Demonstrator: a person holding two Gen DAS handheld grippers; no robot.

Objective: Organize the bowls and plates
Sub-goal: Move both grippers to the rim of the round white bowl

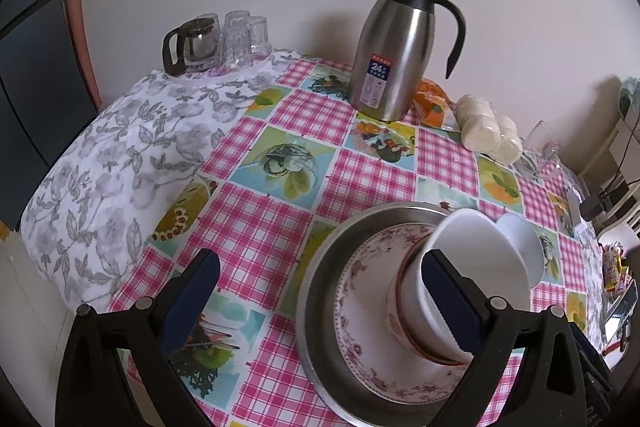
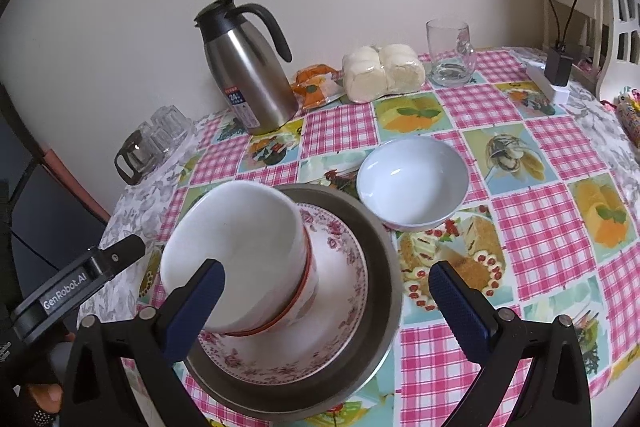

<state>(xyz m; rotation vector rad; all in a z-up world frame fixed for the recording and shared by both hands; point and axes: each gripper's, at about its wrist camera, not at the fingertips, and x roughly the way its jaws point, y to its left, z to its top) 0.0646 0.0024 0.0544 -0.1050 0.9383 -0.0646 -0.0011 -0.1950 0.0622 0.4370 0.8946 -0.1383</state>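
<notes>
A round metal dish (image 2: pixel 384 267) lies on the checked tablecloth with a floral plate (image 2: pixel 344 283) in it. On the plate stands a red-rimmed bowl with a deep white bowl (image 2: pixel 240 247) nested inside. A shallow white bowl (image 2: pixel 412 183) sits on the cloth just behind and to the right of the dish. My right gripper (image 2: pixel 330 307) hangs open over the near side of the stack, touching nothing. My left gripper (image 1: pixel 322 295) is open too, over the dish's (image 1: pixel 320 307) left rim, its right finger in front of the deep white bowl (image 1: pixel 472 259). The shallow bowl (image 1: pixel 520 239) peeks out behind.
A steel thermos jug (image 2: pixel 248 75) stands at the back by the wall. A glass teapot with upturned glasses (image 2: pixel 156 143) is at the back left. A bag of white buns (image 2: pixel 384 73), an orange packet (image 2: pixel 316 87) and a glass mug (image 2: pixel 450 53) line the back right. A chair (image 2: pixel 620 39) is at the right edge.
</notes>
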